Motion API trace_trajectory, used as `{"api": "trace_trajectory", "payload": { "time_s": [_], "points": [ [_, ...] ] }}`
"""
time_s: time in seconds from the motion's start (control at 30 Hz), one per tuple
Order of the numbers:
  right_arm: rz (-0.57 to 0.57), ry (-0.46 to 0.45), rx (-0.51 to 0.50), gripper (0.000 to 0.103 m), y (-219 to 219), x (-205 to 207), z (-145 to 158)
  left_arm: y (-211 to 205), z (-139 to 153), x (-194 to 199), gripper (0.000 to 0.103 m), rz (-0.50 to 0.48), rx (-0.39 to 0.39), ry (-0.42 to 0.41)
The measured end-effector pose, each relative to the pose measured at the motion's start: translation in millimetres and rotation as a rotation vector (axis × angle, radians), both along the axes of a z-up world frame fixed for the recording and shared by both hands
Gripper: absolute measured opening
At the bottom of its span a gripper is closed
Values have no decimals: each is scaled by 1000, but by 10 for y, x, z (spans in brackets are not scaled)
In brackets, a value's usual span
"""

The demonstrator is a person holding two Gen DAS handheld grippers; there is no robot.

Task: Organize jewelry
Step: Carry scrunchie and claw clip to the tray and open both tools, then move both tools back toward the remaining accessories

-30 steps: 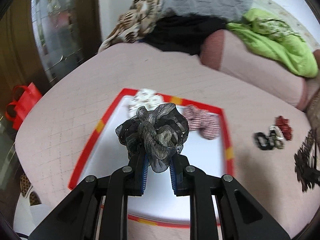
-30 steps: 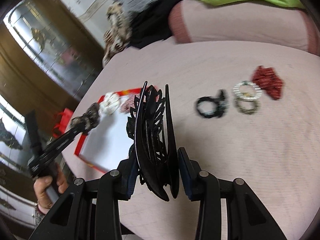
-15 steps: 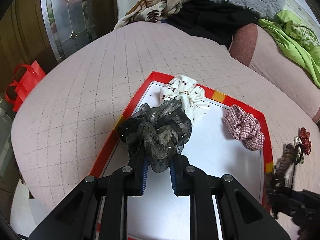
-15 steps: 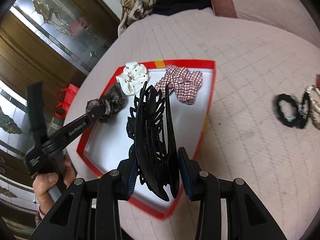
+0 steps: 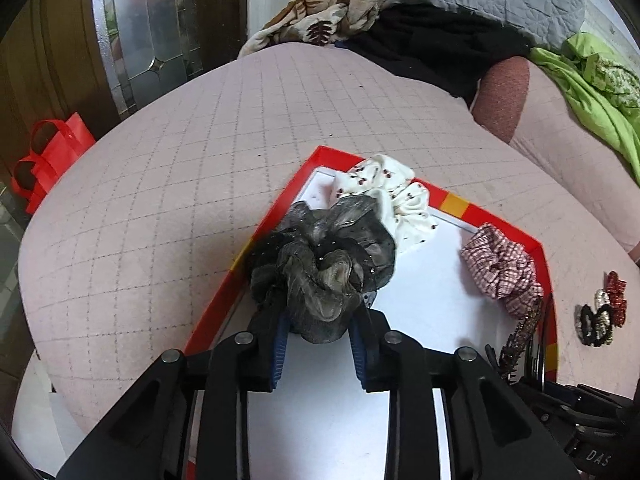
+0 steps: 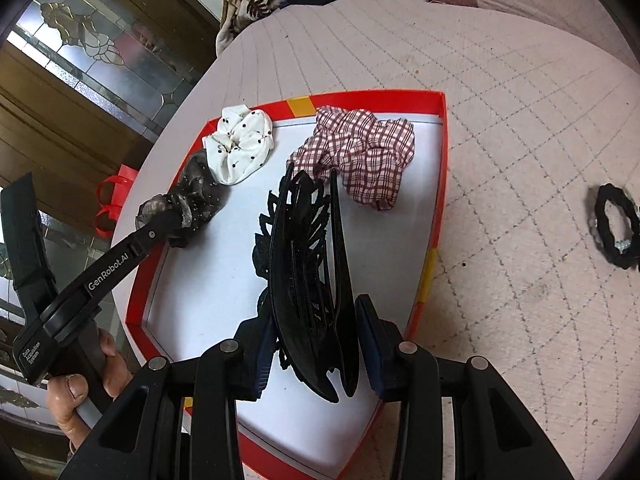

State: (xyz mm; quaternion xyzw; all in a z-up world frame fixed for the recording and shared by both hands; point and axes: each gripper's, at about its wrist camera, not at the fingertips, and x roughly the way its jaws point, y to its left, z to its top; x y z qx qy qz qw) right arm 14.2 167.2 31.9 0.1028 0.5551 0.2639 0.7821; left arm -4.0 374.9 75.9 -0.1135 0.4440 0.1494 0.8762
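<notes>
My left gripper (image 5: pixel 318 336) is shut on a dark grey sheer scrunchie (image 5: pixel 324 260) and holds it low over the left part of the red-rimmed white tray (image 5: pixel 280 208). My right gripper (image 6: pixel 316 350) is shut on a black filigree hair claw (image 6: pixel 308 280) above the tray's middle (image 6: pixel 200 288). A white dotted scrunchie (image 5: pixel 392 196) (image 6: pixel 240 144) and a red checked scrunchie (image 5: pixel 502 270) (image 6: pixel 360 156) lie in the tray's far part. The left gripper with its scrunchie also shows in the right wrist view (image 6: pixel 180 204).
The tray lies on a pink quilted cushion (image 5: pixel 180 184). Black, beaded and red hair ties (image 5: pixel 600 314) lie on the cushion right of the tray; the black tie also shows in the right wrist view (image 6: pixel 616 226). Clothes (image 5: pixel 440 8) are piled at the back. A red bag (image 5: pixel 48 152) stands at the left.
Both grippers have moved in over the tray and lower. The grey scrunchie now sits near the white scrunchie. The hair claw has come from the cushion side to above the tray.
</notes>
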Motion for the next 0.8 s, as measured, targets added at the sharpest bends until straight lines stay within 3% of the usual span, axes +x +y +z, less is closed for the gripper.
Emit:
{"api": "trace_trajectory", "payload": {
  "time_s": [0.17, 0.33, 0.47, 0.53, 0.8],
  "points": [
    [6, -4, 1, 42, 34, -33, -4, 25, -11, -62, 33, 21, 0, 4],
    [0, -8, -2, 44, 34, -46, -13, 39, 36, -138, 45, 30, -18, -20],
    [2, -25, 3, 57, 22, -84, 40, 62, 98, -188, 51, 28, -57, -50],
    [7, -57, -14, 68, 42, -123, 114, 79, 124, -218, 51, 29, -81, -64],
    [-4, -116, -33, 70, -98, -291, 303, 40, 190, -344, 52, 26, -78, -84]
  ]
}}
